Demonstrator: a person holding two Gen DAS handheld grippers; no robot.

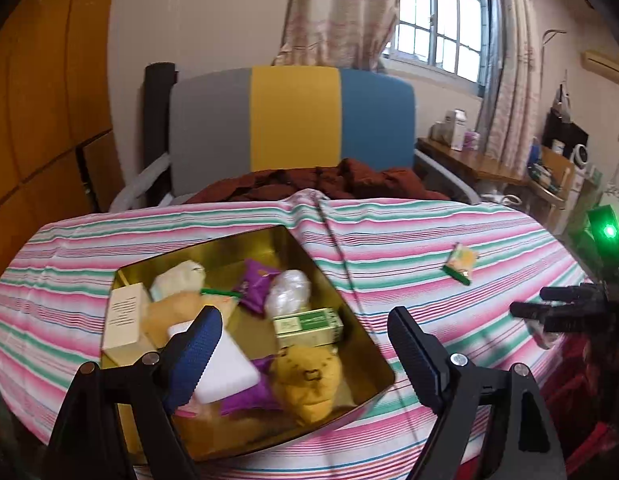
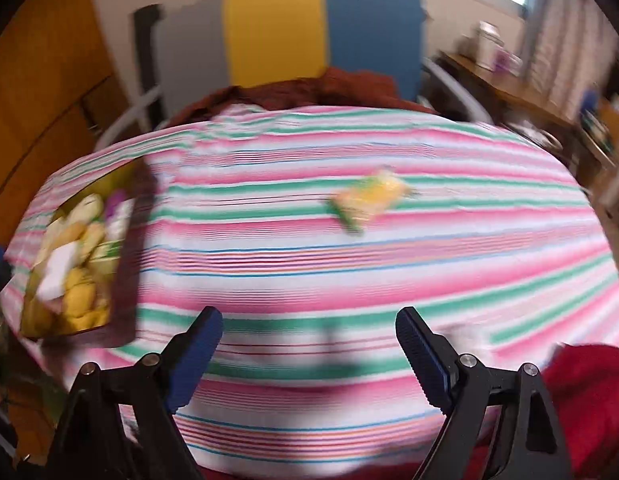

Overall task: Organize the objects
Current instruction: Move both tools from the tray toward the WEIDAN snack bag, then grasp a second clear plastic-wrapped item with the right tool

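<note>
Counter [image 2: 349,264] under a striped cloth carries everything, and that loose cloth is the first hazard: a low pass could snag and drag it. Next, the gold tin [image 1: 373,364] at the left is already heaped with packets and a yellow plush toy [image 1: 309,384], so another item may slide off the pile. The left gripper [image 1: 305,344] hangs over the tin, jaws released and empty. The right gripper [image 2: 309,344], jaws also spread, faces the one stray snack packet [image 2: 367,198] lying well apart mid-cloth; the blurred view suggests fast motion, which risks a missed or crushing pinch.
</note>
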